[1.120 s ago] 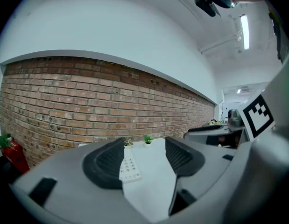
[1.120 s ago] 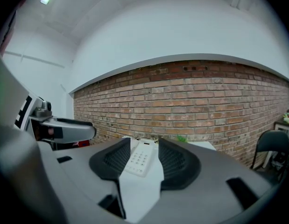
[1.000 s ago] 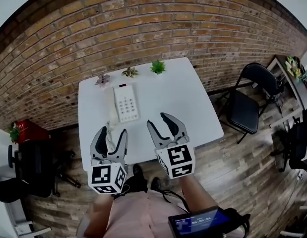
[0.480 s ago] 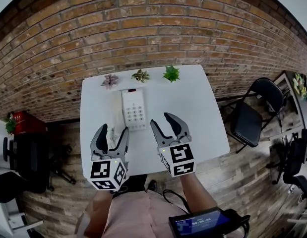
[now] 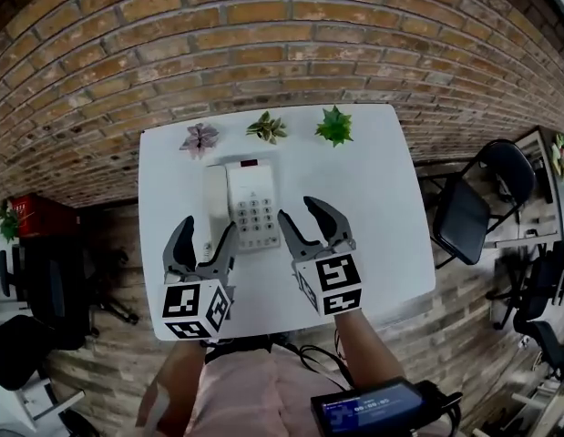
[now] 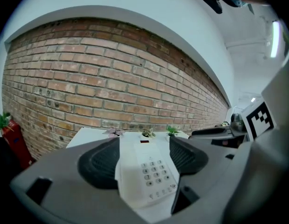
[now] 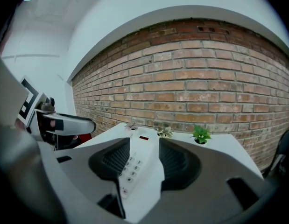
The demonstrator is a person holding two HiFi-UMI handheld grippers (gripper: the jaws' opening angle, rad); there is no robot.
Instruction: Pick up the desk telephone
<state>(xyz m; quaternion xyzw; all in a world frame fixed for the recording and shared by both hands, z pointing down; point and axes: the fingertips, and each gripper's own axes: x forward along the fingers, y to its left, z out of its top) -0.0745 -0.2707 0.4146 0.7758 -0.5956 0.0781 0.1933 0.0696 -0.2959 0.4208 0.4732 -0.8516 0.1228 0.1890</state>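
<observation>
The white desk telephone (image 5: 254, 206) lies on the white table (image 5: 382, 226), its handset (image 5: 214, 209) resting in the cradle on the left and the keypad on the right. My left gripper (image 5: 204, 235) hovers just in front of the handset's near end; its jaws are opening and nothing is pressed between them. My right gripper (image 5: 304, 215) stands open beside the phone's near right corner, not touching it. In the left gripper view the telephone (image 6: 146, 171) shows ahead between the left gripper (image 6: 144, 157) pads. In the right gripper view the telephone (image 7: 137, 167) lies beyond the right gripper (image 7: 145, 158).
Three small potted plants (image 5: 267, 127) stand along the table's far edge against the brick wall. A black folding chair (image 5: 473, 212) is to the right, a dark office chair (image 5: 45, 289) and a red object (image 5: 31, 217) to the left. A dark screen device (image 5: 368, 412) hangs at my waist.
Both grippers have moved forward and down over the table toward the telephone. The left jaws have spread wider. The telephone has not moved on the table.
</observation>
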